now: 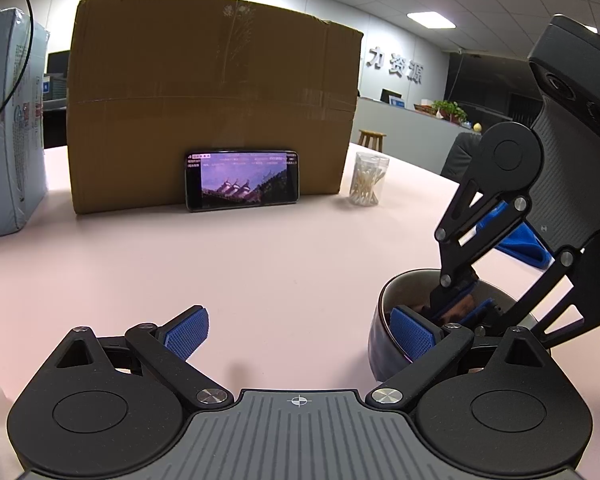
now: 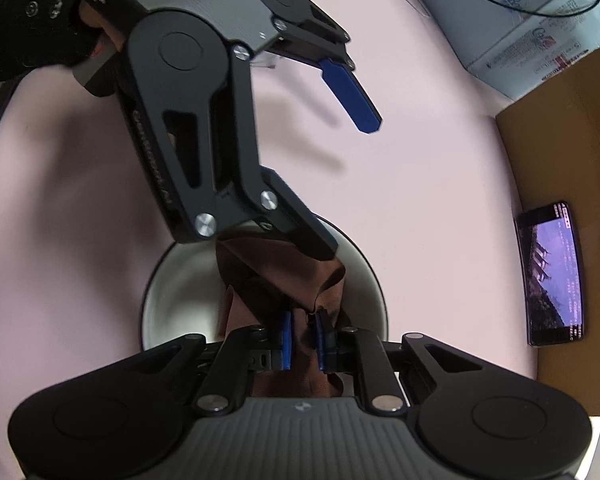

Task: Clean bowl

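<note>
A bowl (image 1: pixel 380 354), dark outside and white inside (image 2: pixel 172 304), stands on the pink table at the right. My right gripper (image 2: pixel 304 336) points steeply down into it, shut on a brown cloth (image 2: pixel 276 276) bunched against the bowl's inside. In the left wrist view the right gripper (image 1: pixel 456 300) comes in from the upper right, with the cloth (image 1: pixel 466 304) partly hidden by its fingers. My left gripper (image 1: pixel 300 332) is open wide. Its right finger (image 1: pixel 414 334) reaches over the bowl's near rim; its left finger (image 1: pixel 188 332) hangs over bare table. From the right wrist the left gripper (image 2: pixel 346 188) crosses above the bowl.
A large cardboard box (image 1: pixel 212 100) stands at the back with a lit phone (image 1: pixel 242 180) leaning on it. A jar of cotton swabs (image 1: pixel 370 178) is beside the box. A white-blue carton (image 1: pixel 8 120) stands at far left. A gloved hand (image 2: pixel 28 20) holds the left gripper.
</note>
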Available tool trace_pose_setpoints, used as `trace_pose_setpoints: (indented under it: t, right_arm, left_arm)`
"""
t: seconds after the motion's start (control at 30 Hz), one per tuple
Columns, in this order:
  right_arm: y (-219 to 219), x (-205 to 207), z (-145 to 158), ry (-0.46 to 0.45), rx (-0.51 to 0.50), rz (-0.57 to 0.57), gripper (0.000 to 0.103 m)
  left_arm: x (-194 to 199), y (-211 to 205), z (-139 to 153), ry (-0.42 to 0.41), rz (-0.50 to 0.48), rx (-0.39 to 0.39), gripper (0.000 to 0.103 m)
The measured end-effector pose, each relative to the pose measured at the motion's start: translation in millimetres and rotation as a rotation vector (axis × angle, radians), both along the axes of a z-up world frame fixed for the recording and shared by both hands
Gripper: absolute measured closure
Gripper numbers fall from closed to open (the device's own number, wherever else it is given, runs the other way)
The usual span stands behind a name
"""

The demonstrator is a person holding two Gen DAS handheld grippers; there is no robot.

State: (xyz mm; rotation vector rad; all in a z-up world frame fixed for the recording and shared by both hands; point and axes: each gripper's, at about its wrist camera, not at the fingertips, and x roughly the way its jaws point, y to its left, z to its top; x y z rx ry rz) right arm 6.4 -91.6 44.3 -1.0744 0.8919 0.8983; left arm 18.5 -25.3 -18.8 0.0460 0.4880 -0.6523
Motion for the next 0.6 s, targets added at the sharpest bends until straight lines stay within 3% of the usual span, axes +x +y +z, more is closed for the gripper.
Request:
trace_pose_setpoints:
  t: [0.23, 0.43, 0.6]
  right_arm:
    - [-17.8, -21.7, 13.6, 0.038, -0.006, -0.022, 0.089]
    - [-21.7, -24.3, 15.4, 0.006, -0.031, -0.037, 0.088]
    - [-3.7, 1.5, 3.5, 0.006, 0.005, -0.010, 0.089]
  left_arm:
    - [1.1, 0.7, 0.0, 0.001, -0.001, -0.001, 0.004]
    - [1.4, 0.4, 0.3, 0.001, 0.000, -0.001, 0.004]
    - [1.7, 0.3, 0.2, 0.002, 0.000, 0.000, 0.004]
